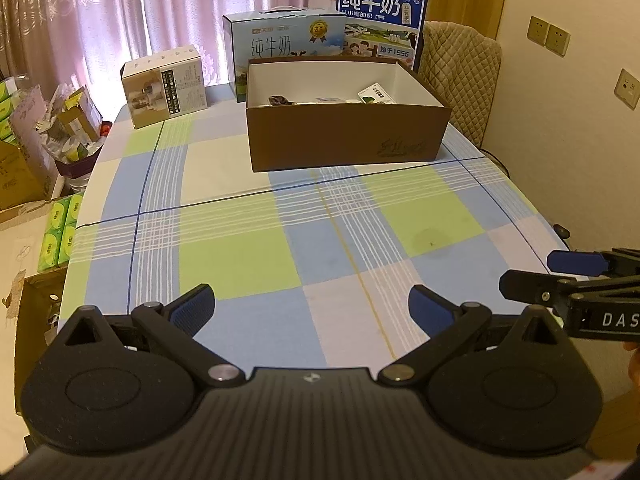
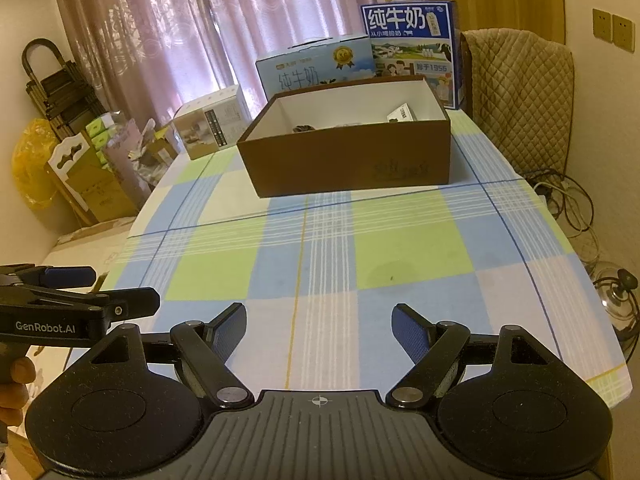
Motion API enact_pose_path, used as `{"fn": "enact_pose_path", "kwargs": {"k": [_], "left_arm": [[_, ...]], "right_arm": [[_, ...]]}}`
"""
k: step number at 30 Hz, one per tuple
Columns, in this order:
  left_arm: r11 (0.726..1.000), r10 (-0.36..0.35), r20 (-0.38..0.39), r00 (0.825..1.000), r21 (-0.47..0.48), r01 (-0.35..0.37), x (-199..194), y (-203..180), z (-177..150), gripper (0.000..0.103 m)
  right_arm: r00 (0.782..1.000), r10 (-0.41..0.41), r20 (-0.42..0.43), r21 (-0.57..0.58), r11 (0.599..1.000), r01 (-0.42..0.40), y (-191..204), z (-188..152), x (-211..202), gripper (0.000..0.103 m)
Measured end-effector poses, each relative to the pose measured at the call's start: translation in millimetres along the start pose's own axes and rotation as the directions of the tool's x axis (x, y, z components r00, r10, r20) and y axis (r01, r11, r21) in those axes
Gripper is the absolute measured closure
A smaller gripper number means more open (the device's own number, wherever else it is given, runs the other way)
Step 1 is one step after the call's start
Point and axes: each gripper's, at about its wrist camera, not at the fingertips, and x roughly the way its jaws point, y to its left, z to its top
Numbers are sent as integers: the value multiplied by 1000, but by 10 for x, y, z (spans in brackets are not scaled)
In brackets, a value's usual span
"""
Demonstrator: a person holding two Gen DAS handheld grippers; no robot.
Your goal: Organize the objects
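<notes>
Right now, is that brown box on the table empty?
No, the brown box is open on top and a few small items, among them a small carton, lie on its white floor.

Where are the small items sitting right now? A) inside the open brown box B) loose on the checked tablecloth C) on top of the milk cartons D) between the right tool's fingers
A: the small items lie inside the open brown box; the checked tablecloth in front is bare and both tools are empty.
</notes>
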Motion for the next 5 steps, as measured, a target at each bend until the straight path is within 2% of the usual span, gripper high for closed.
{"fn": "enact_pose_path", "kwargs": {"k": [5], "left_arm": [[1000,-6,3,1000,4,6,45,-5,32,1]], "right_arm": [[1000,-1,-6,3,1000,1,-27,27,56,26]]}}
